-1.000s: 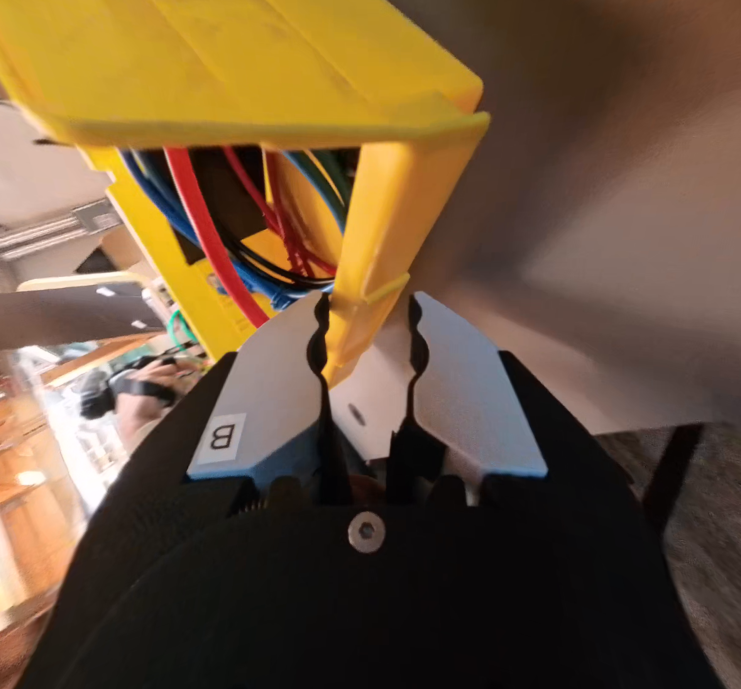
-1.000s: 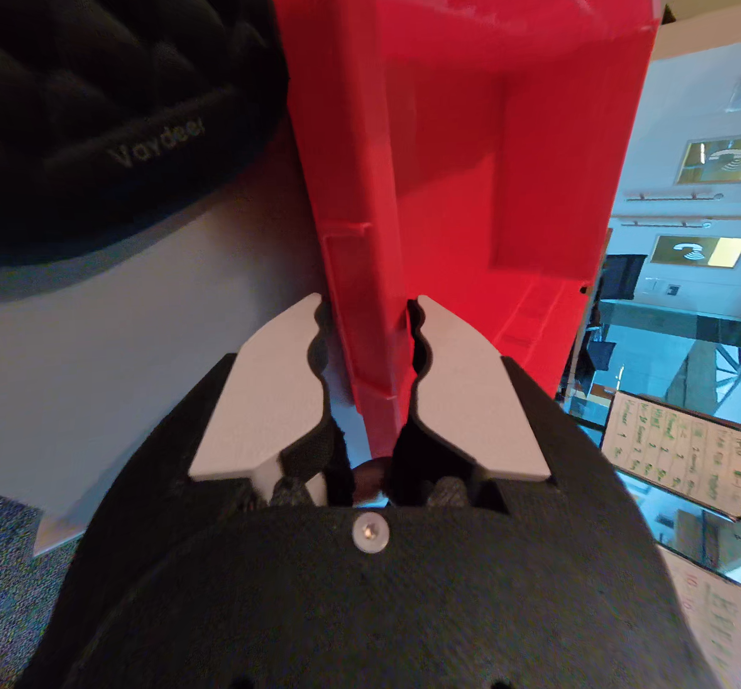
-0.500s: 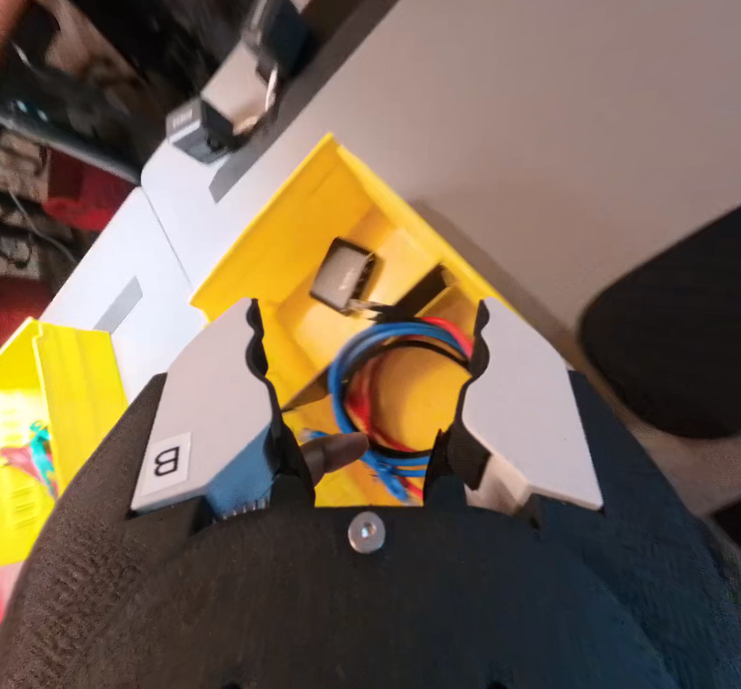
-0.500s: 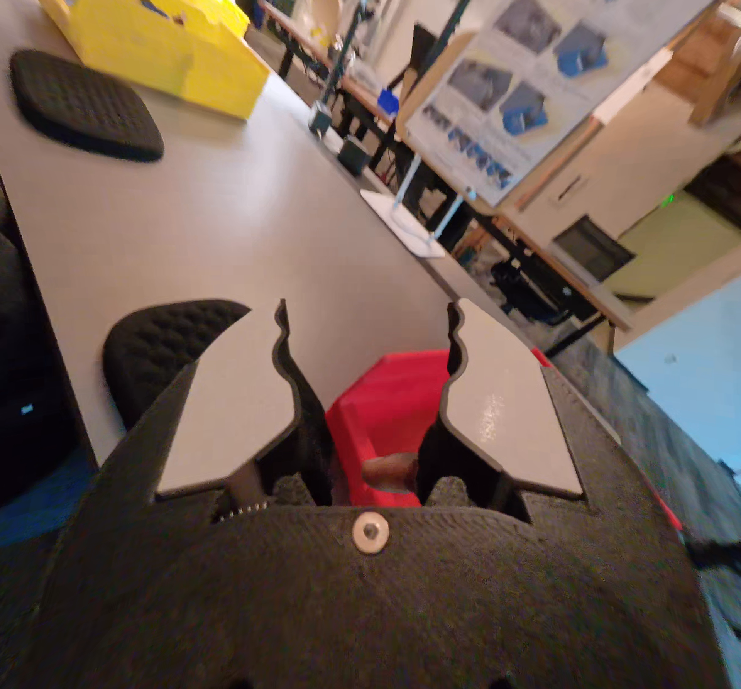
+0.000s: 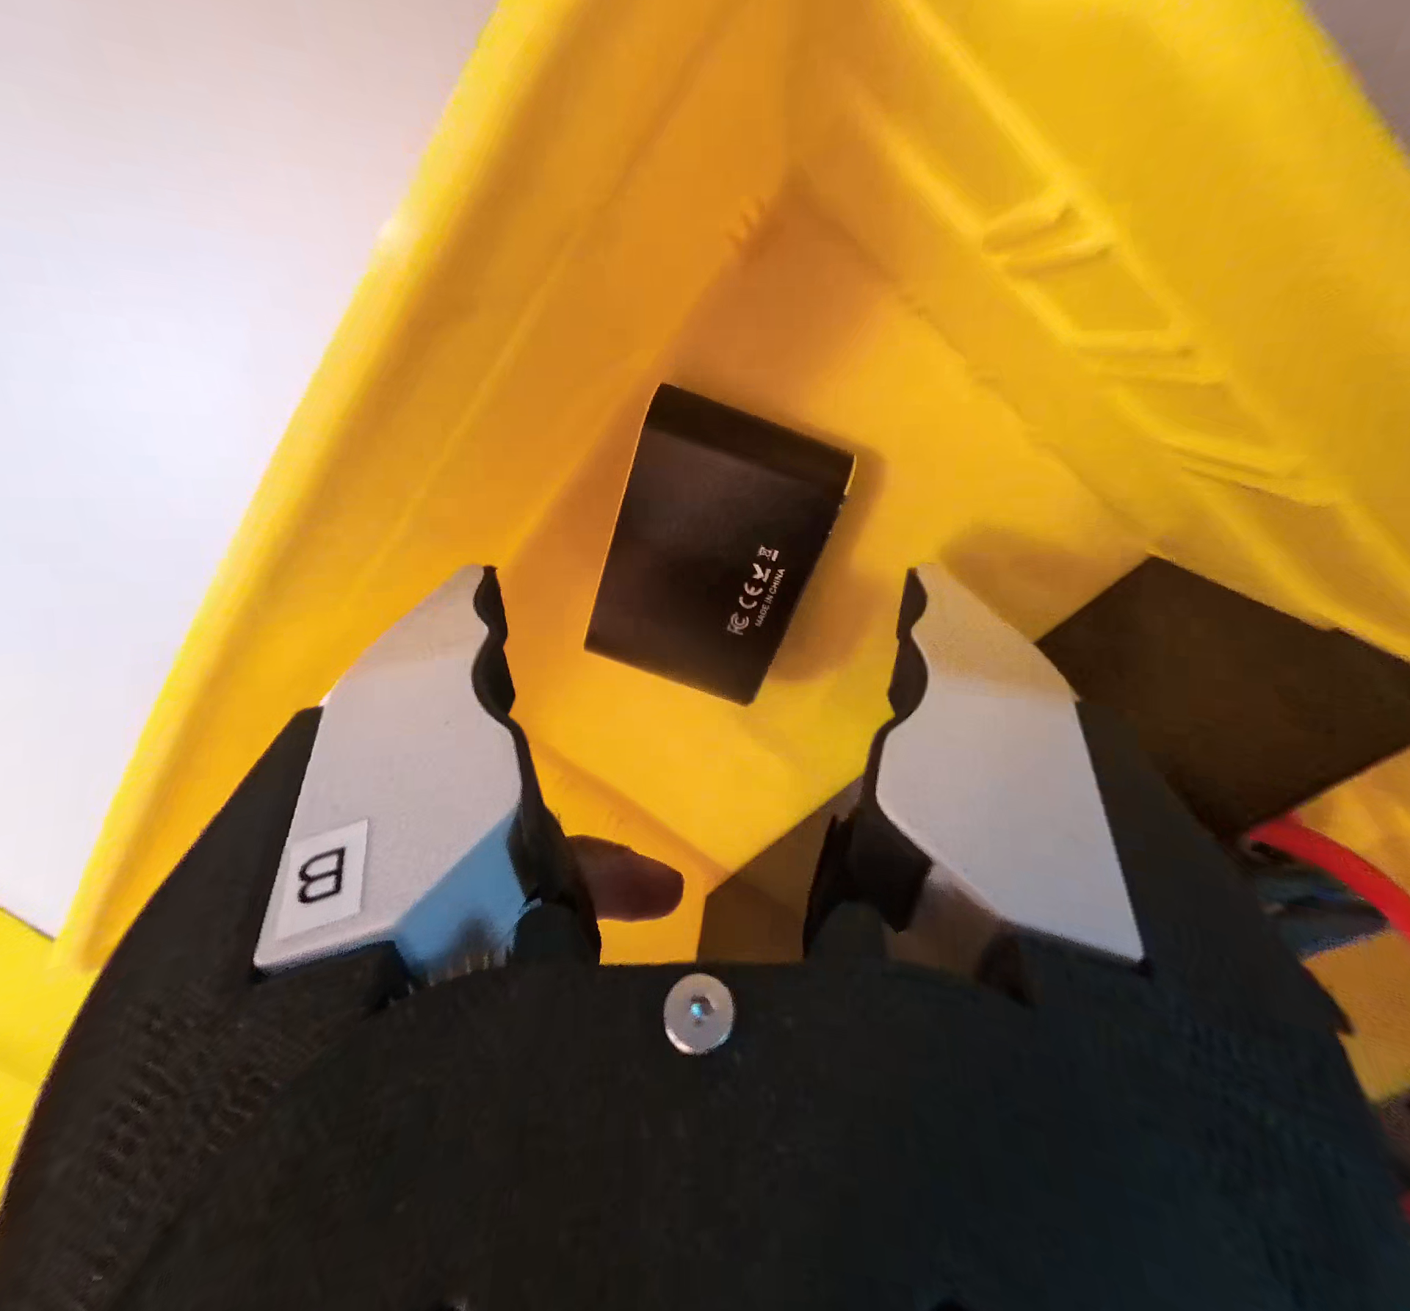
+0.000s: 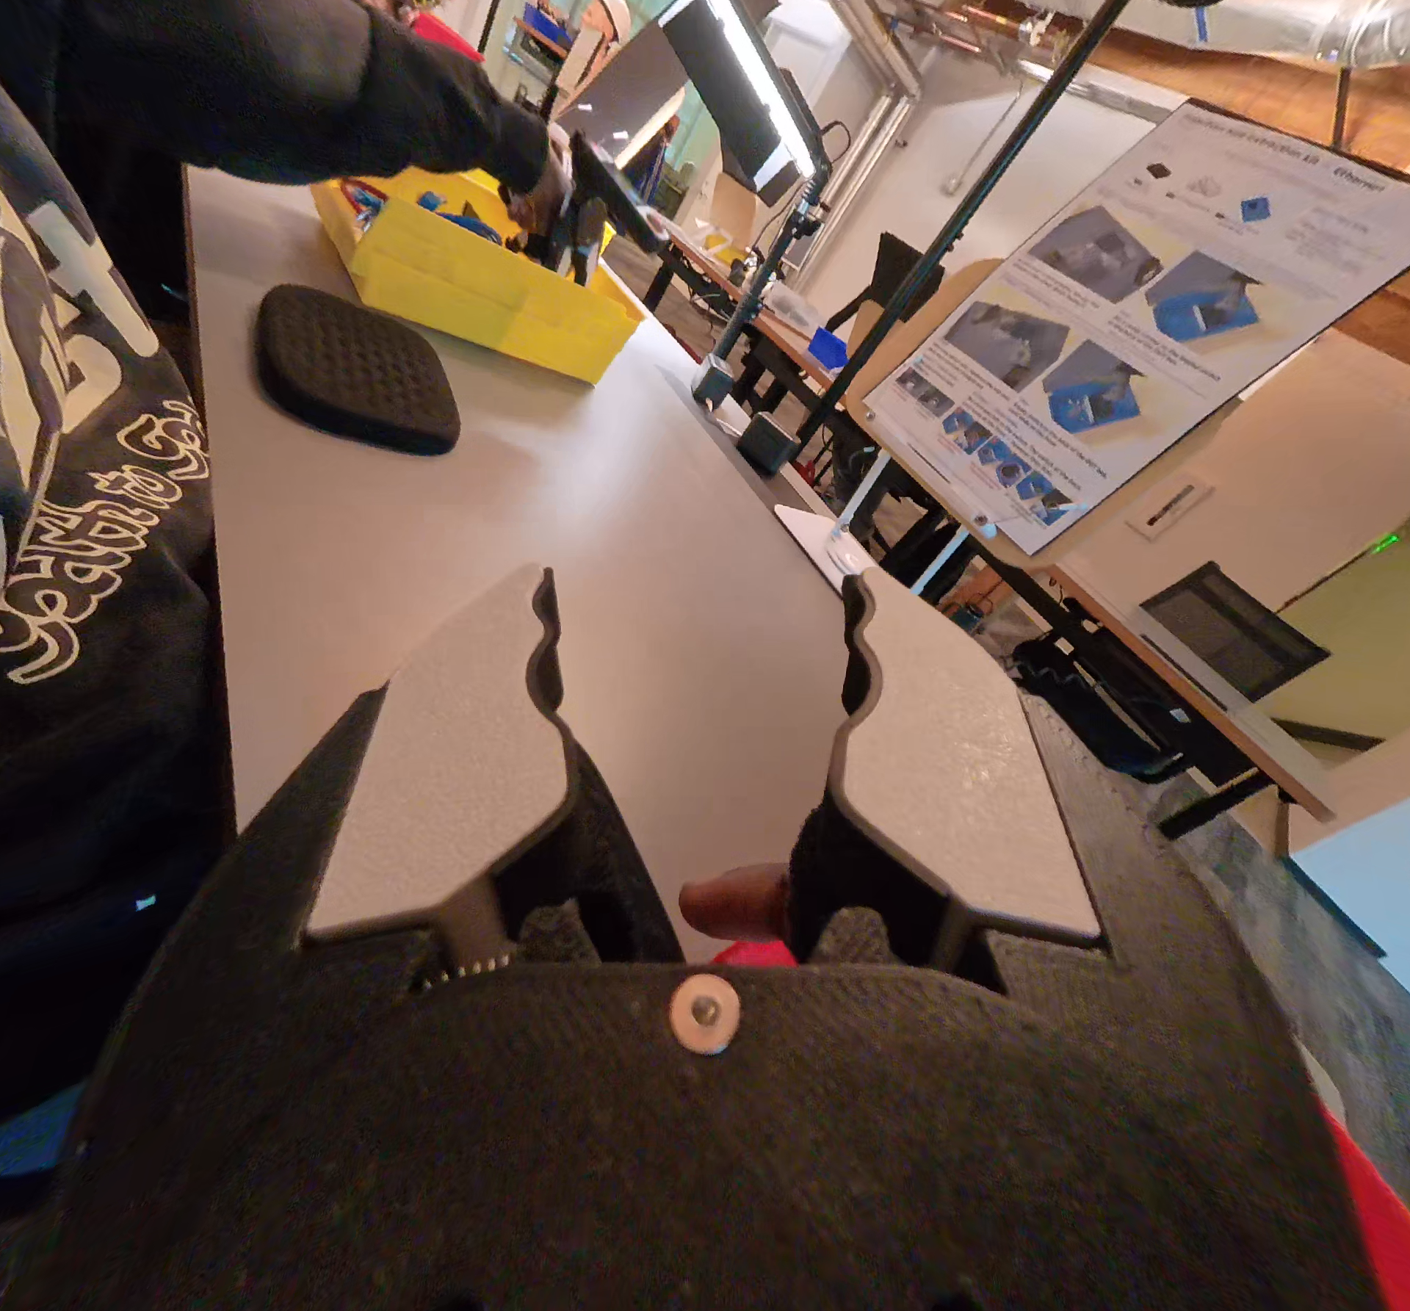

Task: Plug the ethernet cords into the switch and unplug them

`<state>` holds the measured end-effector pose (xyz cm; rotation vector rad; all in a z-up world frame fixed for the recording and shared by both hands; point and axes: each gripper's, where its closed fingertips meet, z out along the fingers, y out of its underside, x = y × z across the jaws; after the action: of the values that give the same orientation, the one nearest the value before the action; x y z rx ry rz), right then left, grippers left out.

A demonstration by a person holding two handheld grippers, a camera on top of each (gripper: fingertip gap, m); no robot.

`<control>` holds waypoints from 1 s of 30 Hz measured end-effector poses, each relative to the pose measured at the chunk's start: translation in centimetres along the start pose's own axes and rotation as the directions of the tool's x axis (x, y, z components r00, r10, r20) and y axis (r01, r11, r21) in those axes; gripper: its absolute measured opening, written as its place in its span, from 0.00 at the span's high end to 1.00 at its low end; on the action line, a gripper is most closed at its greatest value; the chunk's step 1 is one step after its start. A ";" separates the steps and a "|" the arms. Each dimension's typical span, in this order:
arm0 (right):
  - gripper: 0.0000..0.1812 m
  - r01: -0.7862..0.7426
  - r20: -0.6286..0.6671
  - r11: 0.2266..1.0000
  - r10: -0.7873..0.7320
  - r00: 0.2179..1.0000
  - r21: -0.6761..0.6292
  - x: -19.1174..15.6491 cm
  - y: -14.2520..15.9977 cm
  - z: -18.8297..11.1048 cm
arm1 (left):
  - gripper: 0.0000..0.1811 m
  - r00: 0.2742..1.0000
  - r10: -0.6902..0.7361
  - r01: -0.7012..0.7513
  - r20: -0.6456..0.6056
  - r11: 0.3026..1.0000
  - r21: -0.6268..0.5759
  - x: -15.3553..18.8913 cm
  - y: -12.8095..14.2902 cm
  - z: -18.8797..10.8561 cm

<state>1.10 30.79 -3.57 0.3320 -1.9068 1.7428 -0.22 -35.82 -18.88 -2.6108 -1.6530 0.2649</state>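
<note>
Fingers of left gripper point(image 5: 698, 614) spread wide, framing small black box-shaped switch point(image 5: 713, 549) on yellow plastic bin point(image 5: 534, 282) floor, apparently for pickup; right gripper point(image 6: 698, 622) likewise spread, idle over grey surface point(image 6: 473, 511).

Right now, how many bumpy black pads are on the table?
1: the black pad lies on the grey table, beside the yellow bin. Others may be hidden off-frame.

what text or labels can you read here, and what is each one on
I don't copy out writing; here is what bears it.
White sticker on left tongs: one large character, legible.
Black box in yellow bin: small white print, legible.
Poster: mostly too small.
Sweatshirt: white lettering, partly cut off.
</note>
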 end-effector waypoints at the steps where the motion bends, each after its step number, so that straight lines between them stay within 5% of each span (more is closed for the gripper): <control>1: 0.61 0.001 0.002 1.000 -0.001 1.000 0.004 0.0 -0.1 0.1 | 0.47 1.000 0.017 -0.017 -0.007 1.000 -0.012 0.1 0.2 0.5; 8: 0.61 0.020 0.022 1.000 -0.019 1.000 -0.010 -0.2 -0.1 0.6 | 0.53 0.995 0.028 -0.028 -0.091 1.000 0.002 0.6 0.5 2.5; 12: 0.62 0.035 0.016 0.999 -0.035 0.999 -0.007 -0.4 -0.1 0.8 | 0.66 0.990 0.043 -0.038 -0.135 0.999 0.038 1.3 0.7 2.3; 18: 0.62 0.029 0.022 1.000 -0.028 0.999 -0.008 -0.7 0.2 1.0 | 0.67 0.988 0.150 -0.151 0.018 0.988 0.042 0.4 1.4 1.4; 25: 0.63 -0.005 0.063 1.000 0.004 0.998 0.010 -1.4 -0.1 1.6 | 0.67 0.951 0.032 -0.139 0.309 0.934 0.330 -2.9 -0.3 -6.7; 30: 0.63 -0.010 0.094 1.000 0.008 0.996 0.020 -2.4 0.0 2.6 | 0.67 0.903 -0.164 -0.141 0.397 0.760 0.634 -2.4 -1.8 -14.5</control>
<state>2.58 27.86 -4.90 0.4205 -1.9594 1.7826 -0.40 -36.40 -4.09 -2.0721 -1.3082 1.2555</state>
